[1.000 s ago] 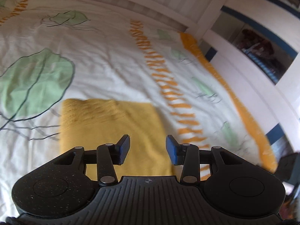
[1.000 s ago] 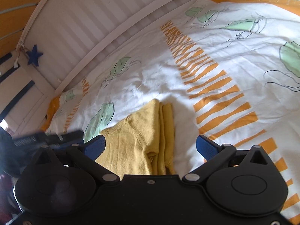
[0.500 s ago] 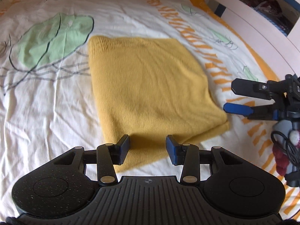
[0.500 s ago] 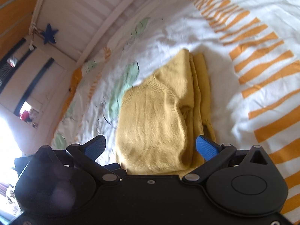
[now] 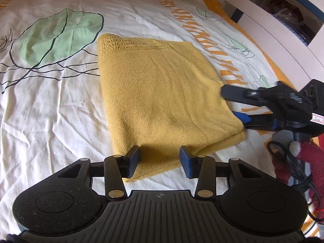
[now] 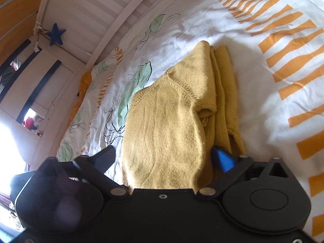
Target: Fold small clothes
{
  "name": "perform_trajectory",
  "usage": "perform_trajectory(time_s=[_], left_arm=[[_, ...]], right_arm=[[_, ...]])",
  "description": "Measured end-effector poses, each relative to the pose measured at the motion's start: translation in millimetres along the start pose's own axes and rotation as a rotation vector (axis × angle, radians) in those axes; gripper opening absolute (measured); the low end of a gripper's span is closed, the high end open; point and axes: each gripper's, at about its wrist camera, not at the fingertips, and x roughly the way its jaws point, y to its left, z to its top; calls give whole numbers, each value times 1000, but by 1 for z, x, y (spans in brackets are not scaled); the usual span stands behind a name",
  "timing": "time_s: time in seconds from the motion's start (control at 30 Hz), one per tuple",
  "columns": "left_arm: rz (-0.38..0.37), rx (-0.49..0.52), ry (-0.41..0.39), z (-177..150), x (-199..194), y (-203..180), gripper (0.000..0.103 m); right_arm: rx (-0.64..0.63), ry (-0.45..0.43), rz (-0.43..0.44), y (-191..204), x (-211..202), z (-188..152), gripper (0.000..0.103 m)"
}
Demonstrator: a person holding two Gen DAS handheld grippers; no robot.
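A folded yellow knit garment (image 5: 162,93) lies flat on the bedspread (image 5: 50,105). My left gripper (image 5: 160,162) is open, its blue pads just above the garment's near edge. My right gripper (image 5: 232,103) shows in the left wrist view at the garment's right edge, open, one finger above the cloth and one at the edge. In the right wrist view the garment (image 6: 168,121) lies between the open fingers of the right gripper (image 6: 166,160), with folded layers on the right side.
The bedspread is white with green leaves (image 5: 58,36) and orange stripes (image 6: 287,46). A white slatted bed rail (image 6: 105,12) with a blue star (image 6: 55,35) runs behind. White shelving (image 5: 283,24) stands past the bed's right edge.
Both grippers have moved down and in toward the garment. The right gripper now straddles its right edge. The left gripper has dropped close to the near edge.
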Motion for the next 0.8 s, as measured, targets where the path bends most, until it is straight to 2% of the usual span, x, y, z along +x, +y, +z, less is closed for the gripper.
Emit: perform_trajectory(time_s=[0.03, 0.07, 0.1, 0.13, 0.17, 0.33, 0.4, 0.5, 0.67, 0.8], left_arm=[[2, 0, -5, 0, -1, 0, 41], [8, 0, -12, 1, -3, 0, 41], [17, 0, -23, 1, -5, -1, 41], [33, -2, -43, 2, -8, -1, 42], [47, -3, -61, 3, -11, -1, 42], [68, 14, -122, 12, -22, -6, 42], [74, 24, -123, 14, -18, -8, 42], [79, 26, -110, 14, -8, -10, 43], [105, 33, -75, 7, 14, -9, 45], [110, 81, -69, 0, 21, -10, 52]], right_arm=[[18, -4, -7, -2, 1, 0, 63], [30, -4, -25, -4, 2, 0, 47], [29, -1, -44, -5, 2, 0, 40], [19, 2, -67, -5, 3, 0, 23], [3, 0, -84, -4, 1, -1, 17], [-144, -40, -160, 30, -24, 1, 15], [-166, -11, -194, 32, -24, -1, 14], [-143, 78, -264, 18, -8, -7, 15], [-224, 101, -322, 27, -5, -10, 15], [-246, 105, -321, 30, -7, -12, 25]])
